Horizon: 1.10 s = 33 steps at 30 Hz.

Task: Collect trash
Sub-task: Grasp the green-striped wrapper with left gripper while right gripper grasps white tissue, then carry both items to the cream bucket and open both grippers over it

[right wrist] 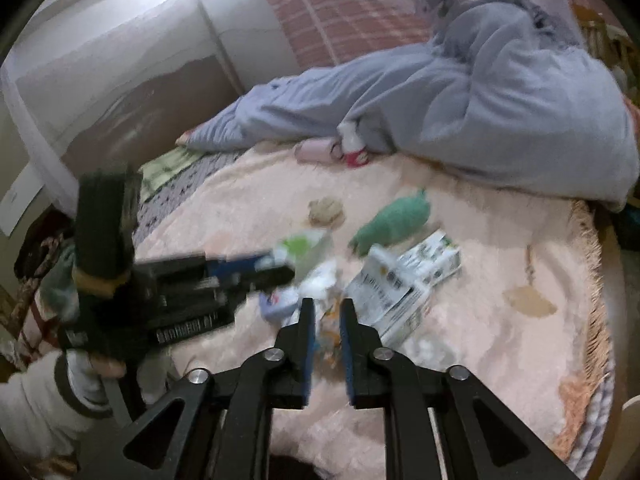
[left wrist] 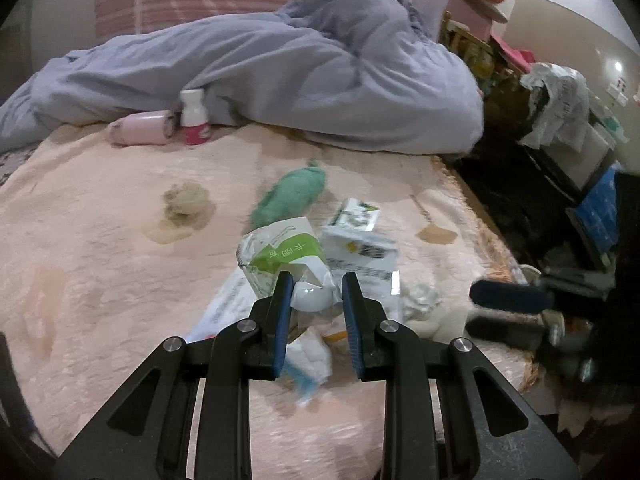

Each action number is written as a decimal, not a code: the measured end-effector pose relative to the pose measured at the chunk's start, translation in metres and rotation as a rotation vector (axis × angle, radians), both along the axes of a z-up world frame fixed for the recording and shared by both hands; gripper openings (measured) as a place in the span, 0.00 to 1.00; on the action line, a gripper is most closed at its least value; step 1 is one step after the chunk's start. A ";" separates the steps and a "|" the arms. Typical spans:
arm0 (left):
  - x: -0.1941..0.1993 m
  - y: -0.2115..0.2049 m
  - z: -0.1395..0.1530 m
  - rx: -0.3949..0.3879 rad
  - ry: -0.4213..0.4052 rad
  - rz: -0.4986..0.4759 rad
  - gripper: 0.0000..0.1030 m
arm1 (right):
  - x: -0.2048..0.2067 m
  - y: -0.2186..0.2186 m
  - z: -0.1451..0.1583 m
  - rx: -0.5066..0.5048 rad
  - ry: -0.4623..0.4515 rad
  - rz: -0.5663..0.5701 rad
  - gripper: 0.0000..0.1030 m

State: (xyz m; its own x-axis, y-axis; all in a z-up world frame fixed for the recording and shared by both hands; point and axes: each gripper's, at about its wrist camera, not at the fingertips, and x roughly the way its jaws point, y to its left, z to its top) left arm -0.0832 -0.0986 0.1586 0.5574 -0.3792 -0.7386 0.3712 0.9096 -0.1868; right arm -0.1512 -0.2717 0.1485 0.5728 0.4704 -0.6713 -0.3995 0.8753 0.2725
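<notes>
The left gripper (left wrist: 317,282) is closest in its own view, its blue-padded jaws narrowed onto a crumpled green-and-white wrapper (left wrist: 280,258) that bulges up between them — clamped and held above the bed; from the right wrist view the same tool shows side-on and blurred, with a hand (right wrist: 94,364) in a pale sleeve on its grip. The right gripper (right wrist: 327,306) stands only slightly parted, and no pad presses on anything; scraps of wrapper show in the gap below its tips, lying on the bedding rather than gripped. Just beyond both tools the rest of the rubbish sits in a loose heap on the pink blanket (left wrist: 100,248): a flattened white carton (left wrist: 362,250) with green print, a printed white plastic bag (right wrist: 394,298) spread beside it, and a small white tissue wad (left wrist: 420,300) to the right of the heap. A little further off lies a green fuzzy sock (left wrist: 292,196), and left of it a beige crumpled wad (left wrist: 186,200), apart from the heap. At the far side of the blanket a pink tumbler (left wrist: 140,128) lies on its side, touching an upright small white bottle (left wrist: 194,118) with a pink label — both against the edge of a rumpled grey-blue duvet (left wrist: 320,80).
</notes>
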 end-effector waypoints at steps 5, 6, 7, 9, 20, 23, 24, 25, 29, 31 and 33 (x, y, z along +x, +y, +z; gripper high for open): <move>-0.003 0.038 -0.010 0.033 0.008 0.069 0.22 | 0.007 0.042 -0.035 -0.026 0.072 0.096 0.38; -0.003 0.045 -0.012 0.033 0.012 0.081 0.22 | 0.010 0.048 -0.040 -0.033 0.082 0.104 0.38; -0.003 0.053 -0.015 0.033 0.015 0.095 0.22 | 0.016 0.056 -0.046 -0.041 0.095 0.111 0.38; -0.003 0.063 -0.017 0.035 0.012 0.116 0.22 | 0.033 0.073 -0.058 -0.053 0.129 0.123 0.38; 0.004 0.086 -0.031 0.004 0.043 0.156 0.22 | 0.103 0.106 -0.125 -0.210 0.243 0.082 0.18; 0.003 0.076 -0.028 -0.004 0.040 0.136 0.22 | 0.092 0.095 -0.108 -0.154 0.210 0.088 0.15; 0.002 0.073 -0.026 -0.009 0.037 0.129 0.22 | 0.086 0.089 -0.097 -0.129 0.188 0.087 0.14; 0.001 0.067 -0.023 -0.016 0.034 0.120 0.22 | 0.080 0.085 -0.088 -0.114 0.171 0.084 0.14; -0.006 0.043 -0.014 -0.035 0.020 0.072 0.22 | 0.051 0.058 -0.050 -0.047 0.091 0.063 0.14; -0.010 0.026 -0.010 -0.042 0.017 0.039 0.22 | 0.034 0.043 -0.036 -0.029 0.060 0.044 0.14; -0.015 0.006 -0.006 -0.046 0.014 -0.001 0.22 | 0.017 0.026 -0.024 -0.011 0.033 0.019 0.14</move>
State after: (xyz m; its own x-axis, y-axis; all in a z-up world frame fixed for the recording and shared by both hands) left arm -0.0978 -0.0931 0.1530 0.5466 -0.4134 -0.7282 0.3689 0.8996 -0.2338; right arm -0.1343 -0.2457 0.1242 0.5413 0.4734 -0.6949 -0.4068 0.8707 0.2763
